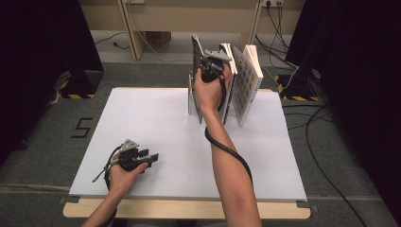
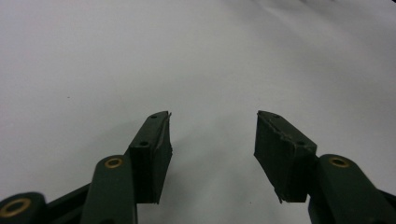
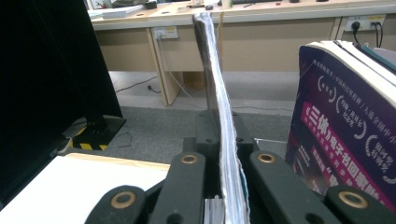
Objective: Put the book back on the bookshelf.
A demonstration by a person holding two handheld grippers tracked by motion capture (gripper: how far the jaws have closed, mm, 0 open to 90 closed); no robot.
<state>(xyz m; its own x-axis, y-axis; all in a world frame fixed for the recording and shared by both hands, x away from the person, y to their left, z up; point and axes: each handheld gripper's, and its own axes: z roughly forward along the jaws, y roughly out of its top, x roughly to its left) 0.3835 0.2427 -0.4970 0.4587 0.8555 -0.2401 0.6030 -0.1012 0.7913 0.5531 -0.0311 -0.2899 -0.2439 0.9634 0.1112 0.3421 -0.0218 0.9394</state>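
Right gripper (image 3: 219,154) clamped on a thin book (image 3: 217,84), upright; its own view shows a purple-covered book (image 3: 345,126) just beside, to its right. High view: left gripper (image 1: 150,158) low over the table (image 1: 156,123); jaws wide apart, empty.

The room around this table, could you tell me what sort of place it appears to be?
Probably an office or lab workspace set up for recording: a white board tops the table, black curtains flank it, and wooden desks with wall sockets stand behind.

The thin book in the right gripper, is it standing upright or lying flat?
Upright. The thin book rises on edge from between the shut jaws of the right gripper, its page edges facing the camera, beside the purple book, which also stands.
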